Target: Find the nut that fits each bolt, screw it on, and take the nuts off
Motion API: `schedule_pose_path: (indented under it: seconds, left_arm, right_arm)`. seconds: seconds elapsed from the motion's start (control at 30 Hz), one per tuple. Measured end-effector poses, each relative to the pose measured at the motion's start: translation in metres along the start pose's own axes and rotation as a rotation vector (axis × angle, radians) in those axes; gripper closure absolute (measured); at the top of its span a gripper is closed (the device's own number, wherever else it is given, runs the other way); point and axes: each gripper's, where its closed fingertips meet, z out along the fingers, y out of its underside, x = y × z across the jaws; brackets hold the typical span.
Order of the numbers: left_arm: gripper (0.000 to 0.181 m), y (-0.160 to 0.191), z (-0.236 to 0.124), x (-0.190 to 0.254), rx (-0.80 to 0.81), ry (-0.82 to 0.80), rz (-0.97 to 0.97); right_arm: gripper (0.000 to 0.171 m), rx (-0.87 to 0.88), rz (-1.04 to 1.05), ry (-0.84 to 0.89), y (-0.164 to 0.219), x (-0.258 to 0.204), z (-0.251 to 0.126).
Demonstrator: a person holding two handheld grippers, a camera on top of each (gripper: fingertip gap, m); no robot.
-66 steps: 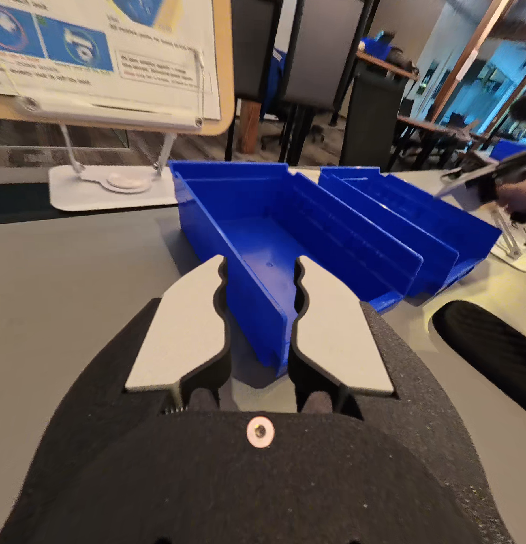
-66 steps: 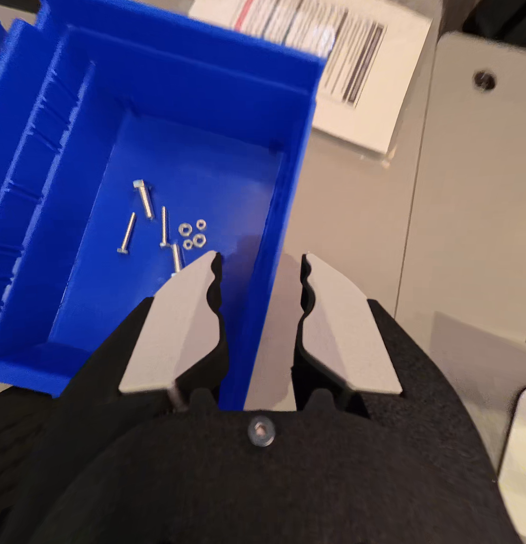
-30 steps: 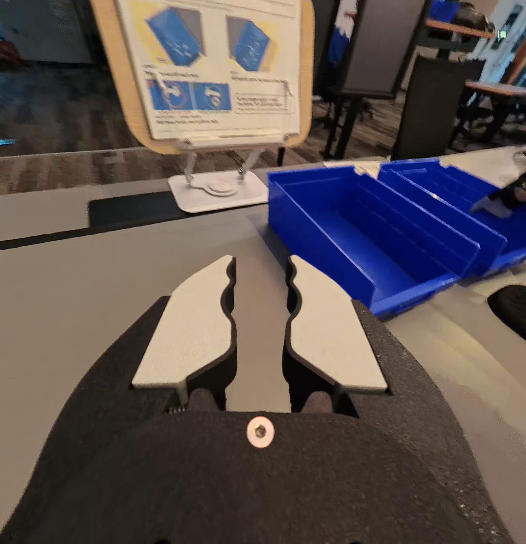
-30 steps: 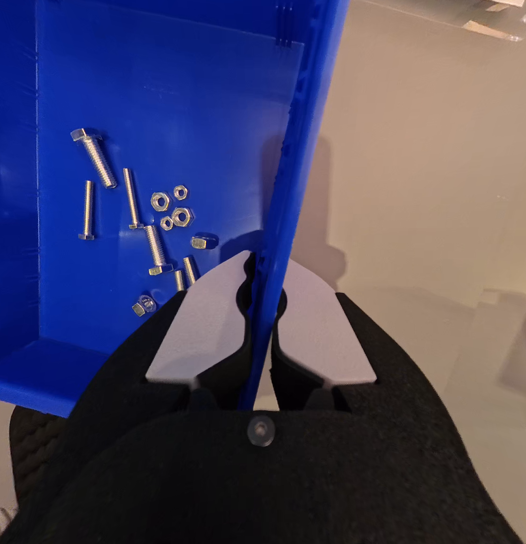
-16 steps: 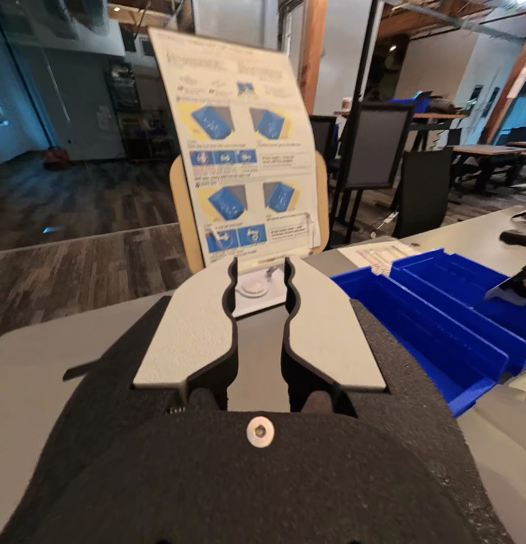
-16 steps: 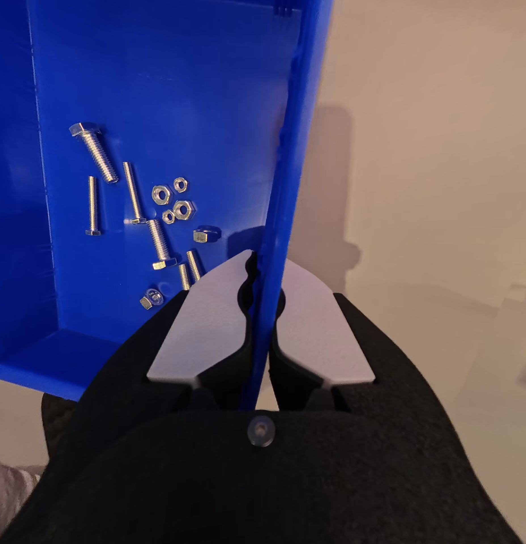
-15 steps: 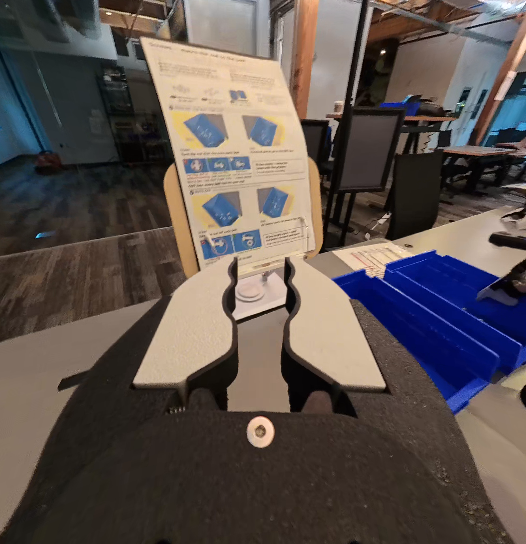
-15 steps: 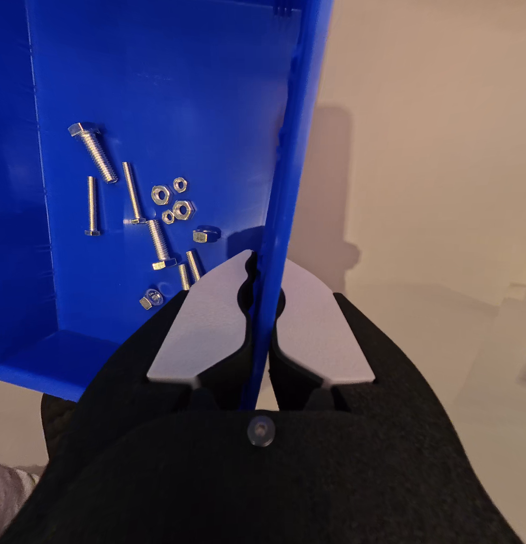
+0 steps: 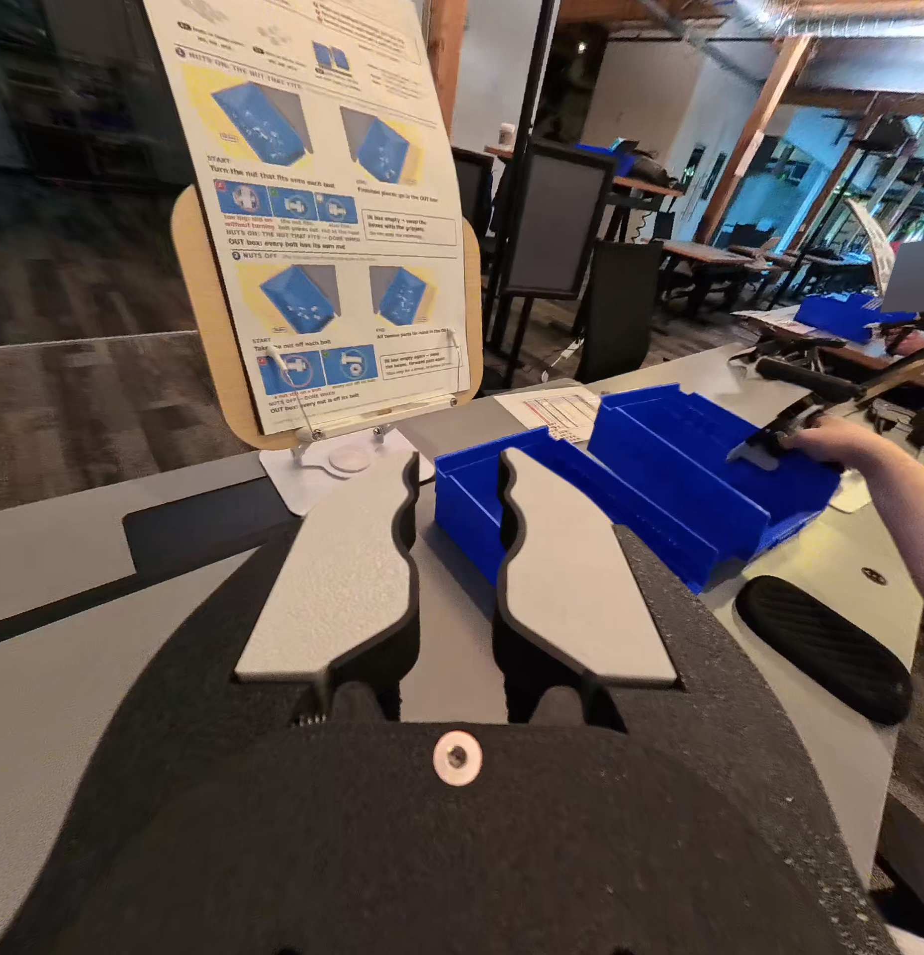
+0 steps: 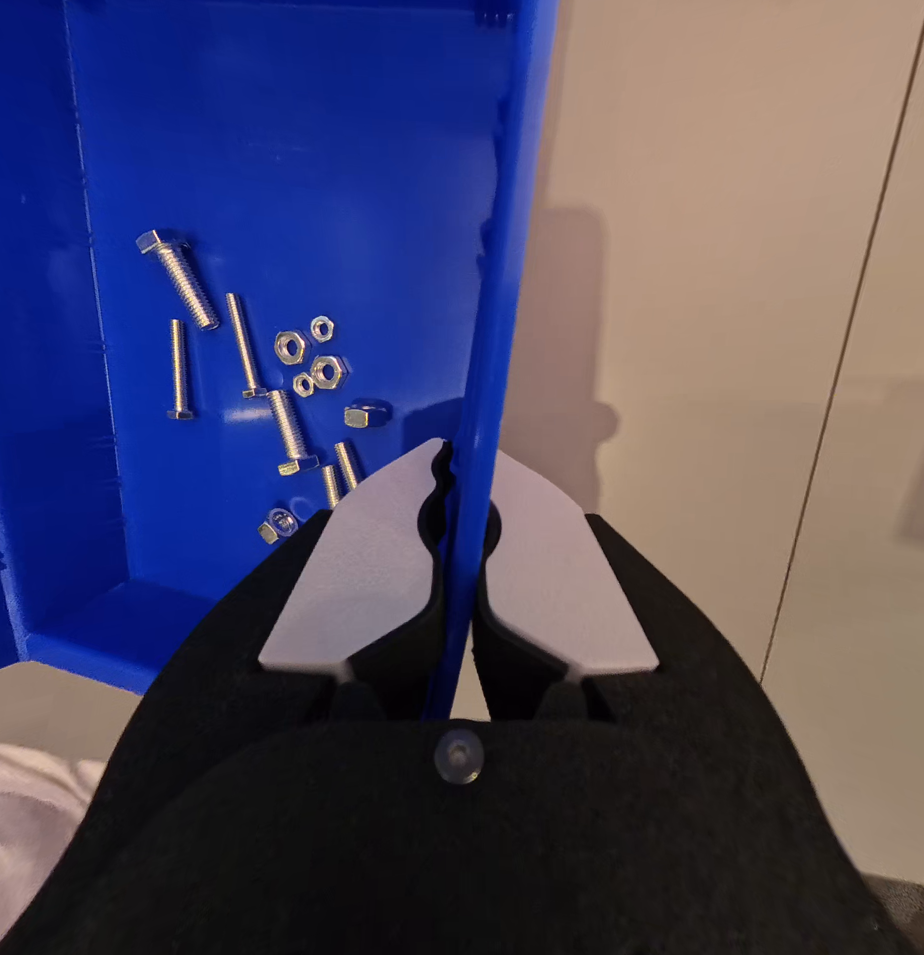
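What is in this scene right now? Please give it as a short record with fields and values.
left gripper: open, empty, above the table
right gripper: shut on the bin wall
bin with hardware: blue, holds loose bolts and nuts
second bin: blue, left of the first, what shows of it is empty
instruction sheet: on a stand behind the bins
nuts on bolts: none seen

Left wrist view looks low across the table (image 9: 62,723) toward both blue bins (image 9: 656,496). Right wrist view peers straight down, close, into the far bin (image 10: 274,155).
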Motion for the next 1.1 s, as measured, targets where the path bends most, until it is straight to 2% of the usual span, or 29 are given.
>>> schedule_pose_path:
  seconds: [0.13,0.23,0.33,0.43,0.53,0.6,0.67,0.8,0.93,1.1]
  left_arm:
    - [0.155,-0.006,-0.019,-0.011,0.020,-0.053,0.037]
    - [0.153,-0.006,-0.032,-0.019,0.013,-0.092,0.040]
    - [0.151,0.002,-0.045,-0.029,-0.036,-0.139,0.047]
    - [0.149,0.003,-0.064,-0.040,-0.049,-0.167,0.042]
    - [0.149,-0.004,-0.093,-0.062,0.003,-0.272,0.022]
    - [0.151,-0.008,-0.124,-0.088,0.023,-0.469,0.051]
    - [0.151,-0.007,-0.152,-0.101,0.019,-0.590,0.080]
    - [0.151,-0.011,-0.195,-0.102,0.081,-0.646,0.039]
    - [0.152,-0.021,-0.227,-0.094,0.177,-0.674,0.050]
    - [0.152,-0.026,-0.230,-0.081,0.210,-0.636,0.078]
  right_arm:
    - [0.164,0.010,-0.013,0.017,-0.009,-0.024,-0.051]
    - [0.165,0.028,-0.057,0.061,-0.029,-0.062,-0.092]
    - [0.165,0.072,-0.125,0.051,-0.057,-0.126,-0.115]
    - [0.165,0.107,-0.204,-0.022,-0.081,-0.215,-0.113]
    - [0.165,0.122,-0.318,-0.125,-0.095,-0.317,-0.094]
    - [0.165,0.114,-0.402,-0.225,-0.094,-0.389,-0.074]
    - [0.165,0.069,-0.480,-0.336,-0.086,-0.459,-0.049]
    - [0.165,-0.012,-0.598,-0.467,-0.066,-0.573,0.003]
    - [0.165,-0.049,-0.646,-0.469,-0.055,-0.647,0.057]
    - [0.165,-0.086,-0.654,-0.411,-0.048,-0.702,0.120]
